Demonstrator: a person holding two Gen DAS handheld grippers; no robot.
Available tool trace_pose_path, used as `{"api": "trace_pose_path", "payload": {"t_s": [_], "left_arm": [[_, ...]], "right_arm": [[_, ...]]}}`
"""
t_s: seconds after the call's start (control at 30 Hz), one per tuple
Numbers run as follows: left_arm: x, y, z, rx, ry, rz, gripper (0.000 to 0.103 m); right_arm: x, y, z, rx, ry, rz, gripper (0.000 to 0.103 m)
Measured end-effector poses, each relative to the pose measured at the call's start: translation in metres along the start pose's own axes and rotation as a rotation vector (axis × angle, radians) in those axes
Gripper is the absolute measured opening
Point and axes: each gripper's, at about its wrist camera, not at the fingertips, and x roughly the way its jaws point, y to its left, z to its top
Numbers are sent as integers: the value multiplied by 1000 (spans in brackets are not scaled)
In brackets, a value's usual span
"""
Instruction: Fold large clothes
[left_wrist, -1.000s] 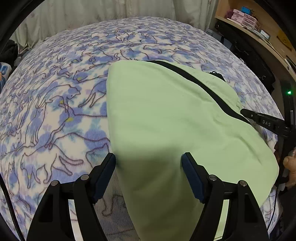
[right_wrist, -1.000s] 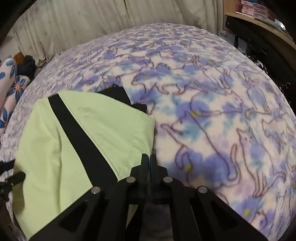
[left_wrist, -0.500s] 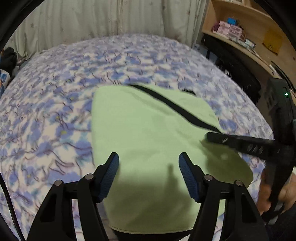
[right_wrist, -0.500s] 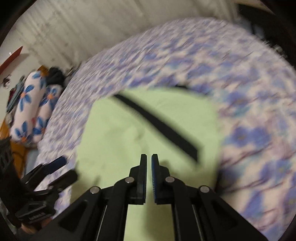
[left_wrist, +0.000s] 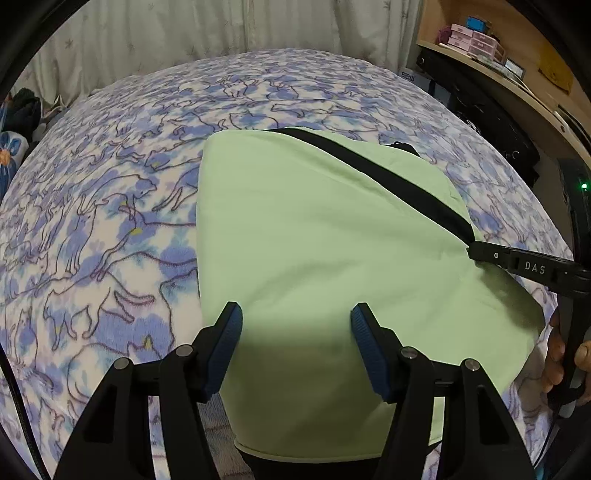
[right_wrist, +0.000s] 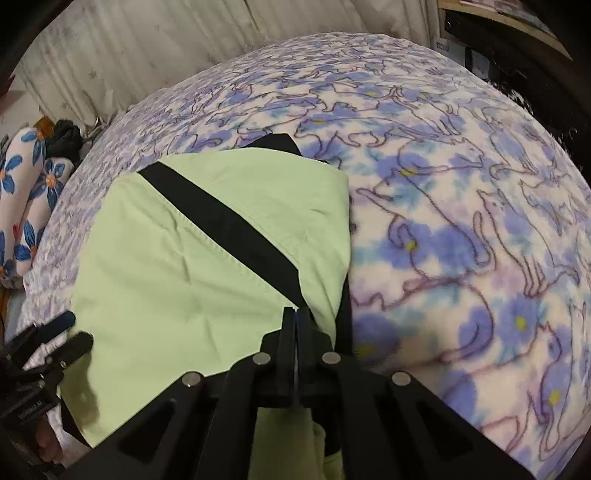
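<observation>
Folded light-green garment with black stripe (left_wrist: 317, 236) lies on cat-print fleece bed (left_wrist: 110, 206). Left gripper (left_wrist: 295, 321) jaws apart above garment's near edge. Right gripper (right_wrist: 295, 314) jaws clamped on its right edge.

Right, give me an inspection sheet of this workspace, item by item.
Surface: bed covered by a cat-print blanket, blue and white.
Job's things: light green garment with a black stripe, lying folded on the blanket.
Clutter: floral pillows and a dark bundle at the far left edge.
Grippers: left gripper open above the garment's near part; right gripper shut on the garment's edge by the stripe.
Cables: a thin black cable at the left rim of the left wrist view.
Surroundings: pale curtain behind the bed; wooden shelf with pink boxes to the right.
</observation>
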Motion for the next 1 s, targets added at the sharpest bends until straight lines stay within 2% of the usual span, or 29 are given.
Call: {"api": "trace_pose_path", "payload": {"t_s": [0.57, 0.7, 0.77, 0.93, 1.0], "left_arm": [[-35, 3, -14, -53, 27, -13, 62], [-45, 6, -18, -73, 24, -13, 69], [-49, 6, -21, -79, 26, -19, 71], [-54, 5, -29, -79, 48, -19, 71], [-54, 5, -33, -87, 61, -8, 71]], "right_arm": [[-42, 19, -18, -16, -9, 37, 3], [-50, 22, -27, -20, -8, 36, 4], [-54, 24, -32, -22, -5, 33, 7], [-62, 25, -44, -33, -4, 28, 29], [-65, 26, -48, -35, -2, 28, 31]]}}
